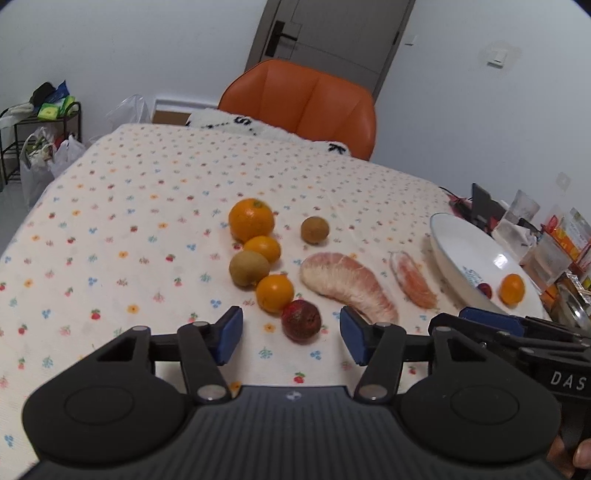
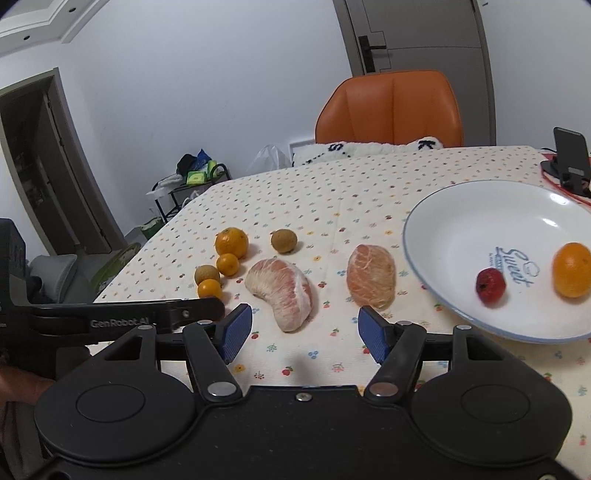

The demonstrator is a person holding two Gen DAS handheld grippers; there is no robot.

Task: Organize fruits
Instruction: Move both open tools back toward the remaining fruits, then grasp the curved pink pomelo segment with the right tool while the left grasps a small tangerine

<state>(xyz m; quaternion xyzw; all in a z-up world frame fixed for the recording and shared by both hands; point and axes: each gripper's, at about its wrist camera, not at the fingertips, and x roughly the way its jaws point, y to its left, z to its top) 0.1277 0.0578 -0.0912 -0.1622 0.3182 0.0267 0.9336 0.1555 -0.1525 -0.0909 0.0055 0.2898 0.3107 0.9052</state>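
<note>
Flowered tablecloth [image 1: 147,192] — dark red fruit [image 1: 301,320] between left gripper's [image 1: 291,336] parted fingers.

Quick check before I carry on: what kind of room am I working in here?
Most likely a home dining area: a table under a flower-print tablecloth, an orange padded chair pulled up to it, and a grey interior door behind.
</note>
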